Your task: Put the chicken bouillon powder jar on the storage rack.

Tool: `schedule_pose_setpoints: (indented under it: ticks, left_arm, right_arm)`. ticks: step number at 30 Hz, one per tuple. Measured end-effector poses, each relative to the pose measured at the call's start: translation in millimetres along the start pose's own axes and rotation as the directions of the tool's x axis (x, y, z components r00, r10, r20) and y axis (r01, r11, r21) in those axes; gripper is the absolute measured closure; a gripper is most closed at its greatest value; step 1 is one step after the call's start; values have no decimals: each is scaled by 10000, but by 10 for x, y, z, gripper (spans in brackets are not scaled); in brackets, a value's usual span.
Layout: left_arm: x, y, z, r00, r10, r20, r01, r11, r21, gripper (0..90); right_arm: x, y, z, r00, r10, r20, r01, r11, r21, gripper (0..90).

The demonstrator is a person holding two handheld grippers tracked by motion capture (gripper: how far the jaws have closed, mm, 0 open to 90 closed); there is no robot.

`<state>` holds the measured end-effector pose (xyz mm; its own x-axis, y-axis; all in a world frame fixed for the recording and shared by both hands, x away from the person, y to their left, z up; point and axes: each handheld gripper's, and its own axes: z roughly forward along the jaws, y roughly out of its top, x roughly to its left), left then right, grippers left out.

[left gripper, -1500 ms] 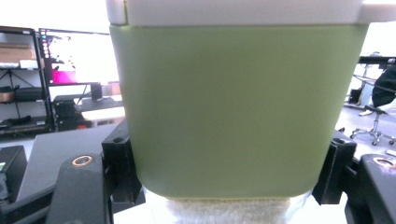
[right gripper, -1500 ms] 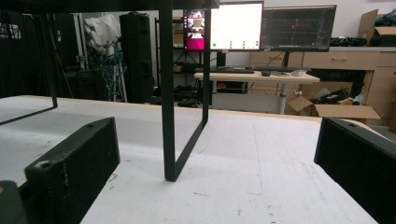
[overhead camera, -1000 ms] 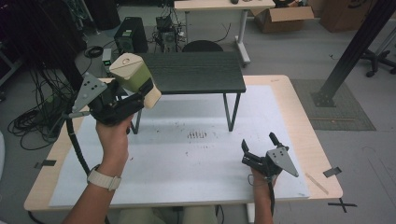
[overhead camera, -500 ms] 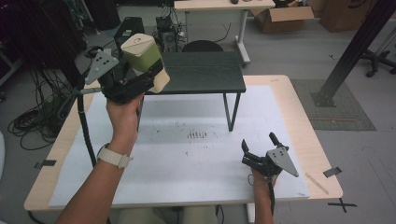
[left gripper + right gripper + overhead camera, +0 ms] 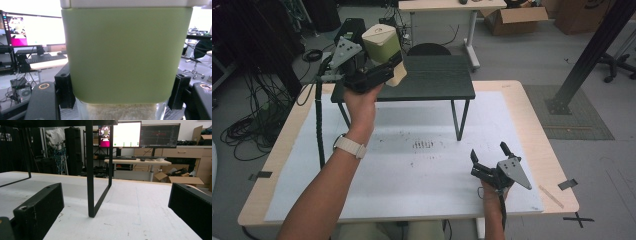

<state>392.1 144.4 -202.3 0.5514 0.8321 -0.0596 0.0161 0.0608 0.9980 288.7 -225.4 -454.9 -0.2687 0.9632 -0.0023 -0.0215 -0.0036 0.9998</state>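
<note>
A tall container [image 5: 384, 52] with a pale green sleeve, a white lid and a clear base holding pale grains is lifted high over the left end of the black shelf [image 5: 432, 80]. My left gripper [image 5: 379, 75] is shut on it, its black jaws pressing both sides near the container's [image 5: 125, 55] lower edge. The grains [image 5: 120, 112] show through the clear base. My right gripper [image 5: 491, 159] rests low on the white mat near the front right, jaws open and empty. Its fingers [image 5: 40, 205] point toward the shelf's leg [image 5: 90, 170].
The small black shelf stands on thin metal legs at the back middle of the white mat [image 5: 412, 170]. A dark smudge of marks [image 5: 422, 145] lies at the mat's centre. Cables [image 5: 242, 130] and a cardboard box [image 5: 512, 17] lie on the floor beyond the table.
My left hand has carried the container up and to the right, from beside the shelf's left end to above it. The right gripper has stayed where it was.
</note>
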Motion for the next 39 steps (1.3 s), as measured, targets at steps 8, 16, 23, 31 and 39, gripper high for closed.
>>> schedule_pose_setpoints:
  ticks: [8, 16, 23, 31, 39]
  left_arm:
    - [63, -16, 223, 9998, -111, -171, 114, 9997, 200, 294]
    - [106, -74, 413, 9984, -14, -567, 63, 9962, 872, 294]
    - [176, -166, 525, 9964, -129, -834, 253, 9884, 1498, 294]
    - [210, -264, 623, 9934, -127, -1141, 388, 9725, 2295, 295]
    - [155, -317, 649, 9918, 487, -1180, -180, 9686, 2479, 294]
  right_arm:
    - [-2, 0, 2, 10000, -7, 4, 7, 10000, -32, 0]
    - [-3, 0, 2, 10000, -2, -1, 2, 10000, -29, 0]
    - [-2, 0, 1, 10000, 4, 3, -4, 10000, -27, 0]
    - [-4, 0, -1, 10000, 6, -16, -6, 10000, -36, 0]
    - [-4, 0, -1, 10000, 13, -16, -13, 10000, -56, 0]
